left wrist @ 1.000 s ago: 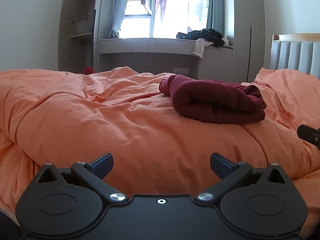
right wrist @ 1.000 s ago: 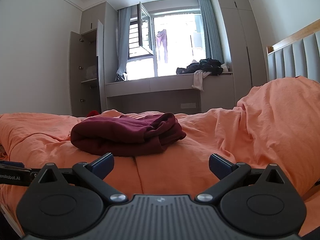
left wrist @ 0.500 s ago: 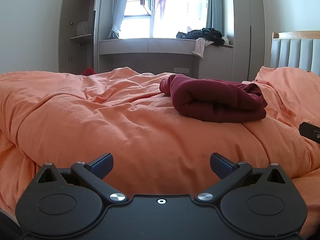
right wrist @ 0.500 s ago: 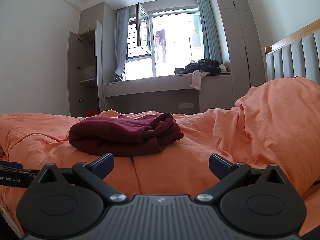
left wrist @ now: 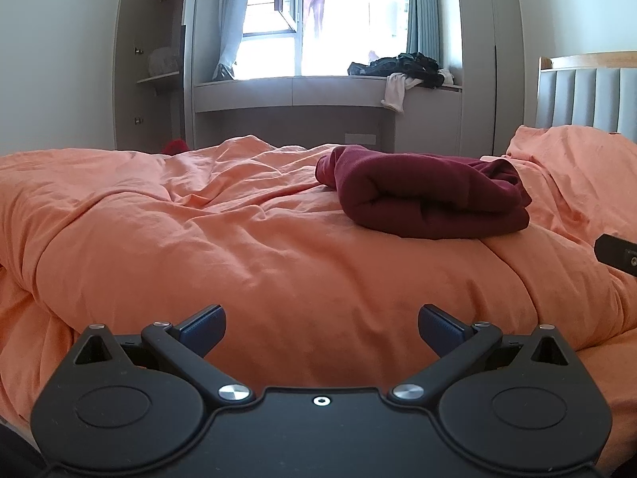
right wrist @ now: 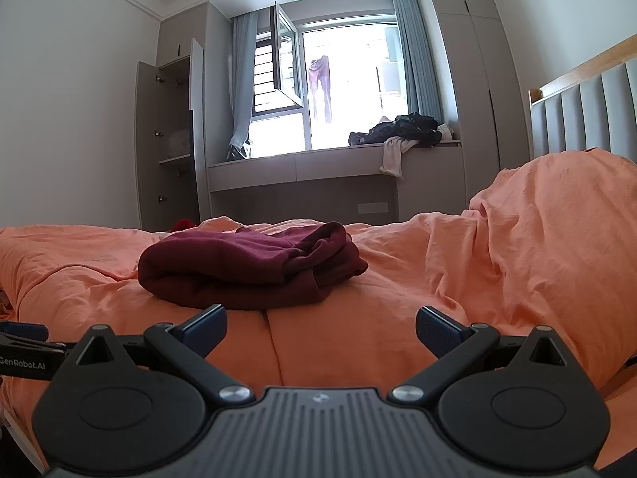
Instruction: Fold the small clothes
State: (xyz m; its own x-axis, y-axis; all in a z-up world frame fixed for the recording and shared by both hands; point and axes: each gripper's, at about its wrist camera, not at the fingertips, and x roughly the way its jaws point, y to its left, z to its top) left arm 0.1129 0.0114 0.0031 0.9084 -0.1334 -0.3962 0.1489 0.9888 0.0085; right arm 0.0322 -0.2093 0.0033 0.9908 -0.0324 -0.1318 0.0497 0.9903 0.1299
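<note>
Left wrist view: I'm looking out over the orange duvet (left wrist: 247, 255), and my left gripper (left wrist: 321, 324) is hovering at the near edge with its jaws spread wide, gripping nothing. The maroon garment (left wrist: 430, 195) is lying far right on the duvet, already doubled into a thick bundle, well apart from my fingertips. A sliver of the other tool is poking in at the right edge. On the far window ledge (left wrist: 286, 93) I'm seeing a heap of dark clothes (left wrist: 402, 65), unfolded.

Right wrist view: my right gripper (right wrist: 321, 324) is also gaping wide and empty, and the maroon garment (right wrist: 247, 269) is sitting just beyond its left finger, not touching it. The folds are looking loose on the right end, so I'm judging this piece essentially done, perhaps wanting a tidy. Whether the ledge heap (right wrist: 402, 129) is part of the job, I can't tell. At the left edge I'm reading "GenRobot.AI" on the other tool's body (right wrist: 24, 364).
</note>
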